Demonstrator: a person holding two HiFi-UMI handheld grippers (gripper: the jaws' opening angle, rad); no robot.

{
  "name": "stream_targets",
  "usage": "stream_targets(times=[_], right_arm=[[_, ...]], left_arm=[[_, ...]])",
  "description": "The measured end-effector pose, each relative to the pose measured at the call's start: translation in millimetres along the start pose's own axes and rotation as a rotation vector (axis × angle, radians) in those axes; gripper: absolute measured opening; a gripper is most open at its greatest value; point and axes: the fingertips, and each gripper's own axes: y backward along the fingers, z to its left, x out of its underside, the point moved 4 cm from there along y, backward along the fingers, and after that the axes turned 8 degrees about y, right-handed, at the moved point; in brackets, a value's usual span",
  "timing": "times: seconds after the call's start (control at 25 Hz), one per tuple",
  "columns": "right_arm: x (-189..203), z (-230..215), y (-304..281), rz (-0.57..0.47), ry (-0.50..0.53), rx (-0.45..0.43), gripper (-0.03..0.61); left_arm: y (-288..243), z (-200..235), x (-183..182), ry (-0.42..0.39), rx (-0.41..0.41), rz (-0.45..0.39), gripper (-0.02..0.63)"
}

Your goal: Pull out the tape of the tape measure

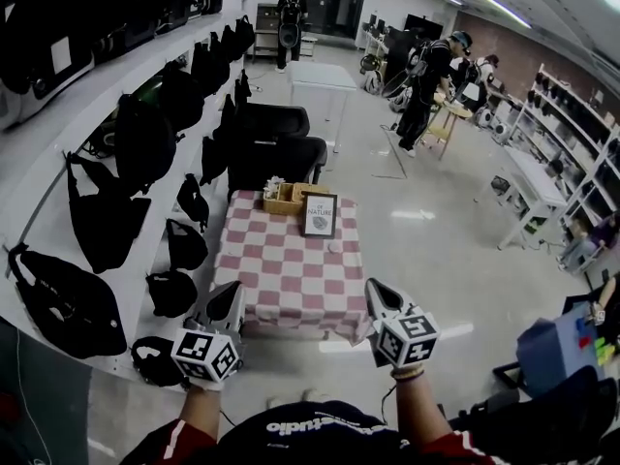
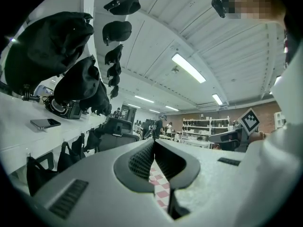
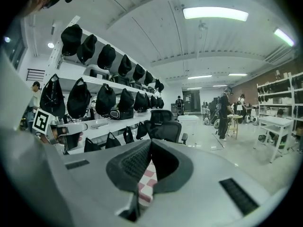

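Both grippers are held up in front of a small table (image 1: 291, 284) covered with a red and white checked cloth. In the head view my left gripper (image 1: 231, 296) is near the table's front left corner and my right gripper (image 1: 377, 291) is near its front right corner. Both are short of the table and touch nothing. In the left gripper view the left gripper (image 2: 154, 143) has its jaws together with nothing between them. The right gripper (image 3: 151, 143) looks the same in its own view. A small pale object (image 1: 335, 247) lies on the cloth, too small to identify.
A wooden box (image 1: 284, 199) and a framed card (image 1: 319, 215) stand at the table's far end, with black office chairs (image 1: 276, 153) behind. Shelves hung with black bags (image 1: 107, 211) line the left wall. People (image 1: 423, 83) stand far off by other tables.
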Motion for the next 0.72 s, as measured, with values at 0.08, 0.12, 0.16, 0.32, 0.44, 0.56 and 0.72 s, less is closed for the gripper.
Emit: stream_targets(times=[0.08, 0.12, 0.16, 0.32, 0.44, 0.56, 0.72], right_arm=[[1, 0, -2, 0.002, 0.001, 0.004, -0.005], [1, 1, -4, 0.003, 0.001, 0.003, -0.003], [1, 2, -6, 0.004, 0.002, 0.002, -0.003], [-2, 7, -16, 0.009, 0.014, -0.013, -0.003], [-6, 9, -23, 0.007, 0.026, -0.021, -0.005], [-8, 4, -30, -0.003, 0.021, -0.026, -0.003], [-6, -1, -43, 0.002, 0.015, -0.038, -0.003]], left_arm=[[0, 1, 1, 0.001, 0.005, -0.002, 0.007], [-1, 2, 1, 0.004, 0.005, -0.002, 0.006], [0, 3, 2, 0.011, 0.003, -0.002, 0.006], [2, 11, -1, 0.010, -0.012, -0.004, 0.007], [0, 18, -5, 0.006, -0.021, -0.016, 0.006], [-7, 24, -8, 0.002, -0.029, -0.022, 0.007], [-18, 30, -5, 0.004, -0.040, -0.009, 0.006]])
